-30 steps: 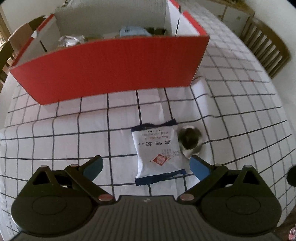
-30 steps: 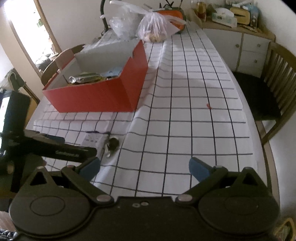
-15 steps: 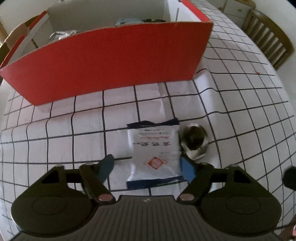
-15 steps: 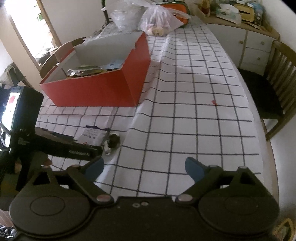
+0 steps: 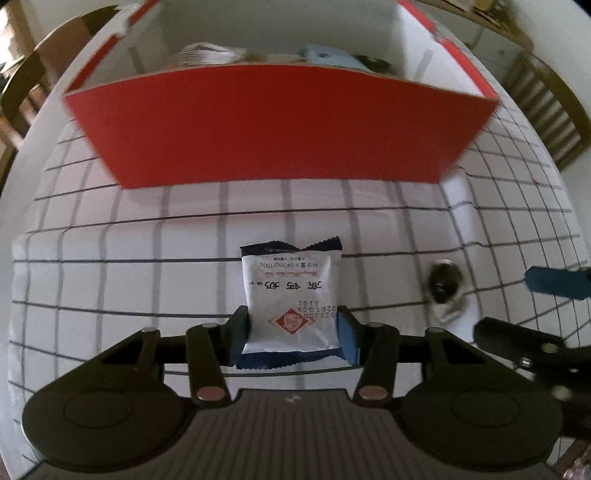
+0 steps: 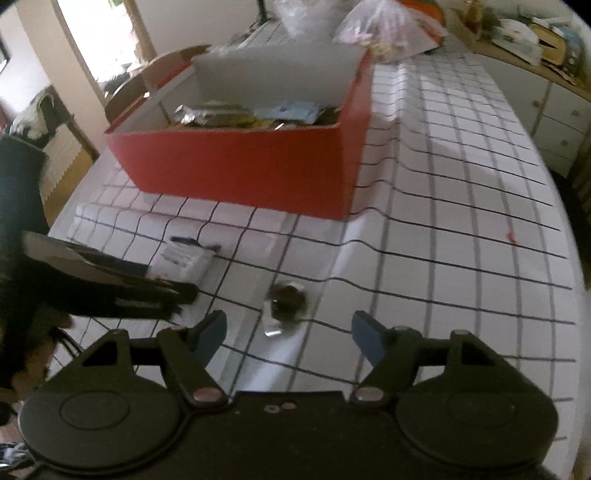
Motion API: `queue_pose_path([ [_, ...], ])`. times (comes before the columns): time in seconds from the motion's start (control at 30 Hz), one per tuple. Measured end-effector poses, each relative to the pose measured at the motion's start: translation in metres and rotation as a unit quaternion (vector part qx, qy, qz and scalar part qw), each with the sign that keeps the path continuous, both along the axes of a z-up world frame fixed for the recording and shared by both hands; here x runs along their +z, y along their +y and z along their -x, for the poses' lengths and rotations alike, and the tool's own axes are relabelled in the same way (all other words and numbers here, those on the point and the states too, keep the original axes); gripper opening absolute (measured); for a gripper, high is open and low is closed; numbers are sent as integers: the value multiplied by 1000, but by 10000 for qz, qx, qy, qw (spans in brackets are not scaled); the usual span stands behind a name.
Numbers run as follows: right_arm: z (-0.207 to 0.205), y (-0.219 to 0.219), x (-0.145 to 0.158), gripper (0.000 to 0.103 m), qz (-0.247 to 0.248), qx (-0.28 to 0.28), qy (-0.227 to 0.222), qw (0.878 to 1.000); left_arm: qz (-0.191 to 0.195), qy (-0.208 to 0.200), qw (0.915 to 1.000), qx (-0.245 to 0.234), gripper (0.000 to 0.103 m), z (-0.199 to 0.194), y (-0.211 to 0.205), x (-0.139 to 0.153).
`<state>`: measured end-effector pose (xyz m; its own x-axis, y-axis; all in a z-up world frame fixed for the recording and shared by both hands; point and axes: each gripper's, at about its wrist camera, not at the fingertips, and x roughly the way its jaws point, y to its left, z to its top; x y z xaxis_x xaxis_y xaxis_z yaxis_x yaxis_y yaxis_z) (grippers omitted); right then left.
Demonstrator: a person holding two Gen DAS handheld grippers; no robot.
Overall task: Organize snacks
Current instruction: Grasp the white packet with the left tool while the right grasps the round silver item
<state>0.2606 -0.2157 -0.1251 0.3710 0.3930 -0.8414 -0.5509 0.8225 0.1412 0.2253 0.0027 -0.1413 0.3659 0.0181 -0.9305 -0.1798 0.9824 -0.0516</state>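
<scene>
A white snack packet [image 5: 291, 284] with dark blue ends lies flat on the checked tablecloth [image 5: 147, 266]. My left gripper [image 5: 291, 332] points down over its near end. Its jaws are closing, and both pads touch the packet's sides. To the right lies a small dark candy in a clear wrapper [image 5: 445, 286]. My right gripper [image 6: 288, 334] hovers just short of that candy [image 6: 286, 301]; its jaws are closing, and the candy lies untouched ahead of the gap. Behind stands the red cardboard box [image 6: 240, 166] with several snacks [image 6: 258, 114] inside.
The tablecloth has a raised fold [image 6: 369, 221] running from the box's right corner. Plastic bags [image 6: 384, 33] sit at the table's far end. A wooden chair [image 5: 546, 103] stands to the right and another chair [image 5: 22, 85] to the left. White cabinets [image 6: 554, 110] line the wall.
The left gripper slid forward over the packet and its jaws narrowed onto it. The right gripper came closer to the candy, narrowing its jaws, and now shows in the left wrist view.
</scene>
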Motion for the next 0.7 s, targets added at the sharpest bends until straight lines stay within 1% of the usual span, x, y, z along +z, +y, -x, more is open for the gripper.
queue_pose_path([
  [0.03, -2, 5, -4, 71, 54, 26, 20, 10000, 24, -14, 10000, 53, 49, 2, 6, 1],
  [0.1, -7, 14, -10, 64, 141, 57, 48, 9999, 54, -43, 9999, 127, 49, 6, 17, 3],
  [0.17, -11, 21, -16, 61, 198, 74, 78, 9997, 83, -59, 9998, 179, 49, 7, 25, 5],
  [0.23, -15, 28, -22, 60, 285, 90, 90, 9995, 108, -89, 9997, 198, 49, 9, 32, 8],
  [0.3, -18, 32, -27, 55, 372, 86, 105, 9992, 118, -116, 9996, 217, 49, 11, 36, 10],
  [0.37, -22, 34, -32, 51, 458, 43, 129, 9989, 135, -143, 9996, 221, 49, 13, 38, 12],
  [0.4, -24, 34, -34, 51, 473, 29, 143, 9988, 138, -151, 9995, 232, 49, 15, 40, 13],
  [0.47, -24, 35, -34, 49, 476, 21, 121, 9988, 171, -148, 9994, 248, 49, 16, 42, 14],
  [0.53, -24, 36, -33, 45, 512, 11, 94, 9986, 186, -144, 9994, 261, 49, 16, 42, 13],
  [0.6, -24, 37, -34, 36, 531, -4, 69, 9986, 204, -154, 9993, 266, 49, 16, 42, 13],
  [0.7, -22, 38, -33, 33, 549, -2, 33, 9985, 217, -162, 9992, 281, 49, 16, 43, 12],
])
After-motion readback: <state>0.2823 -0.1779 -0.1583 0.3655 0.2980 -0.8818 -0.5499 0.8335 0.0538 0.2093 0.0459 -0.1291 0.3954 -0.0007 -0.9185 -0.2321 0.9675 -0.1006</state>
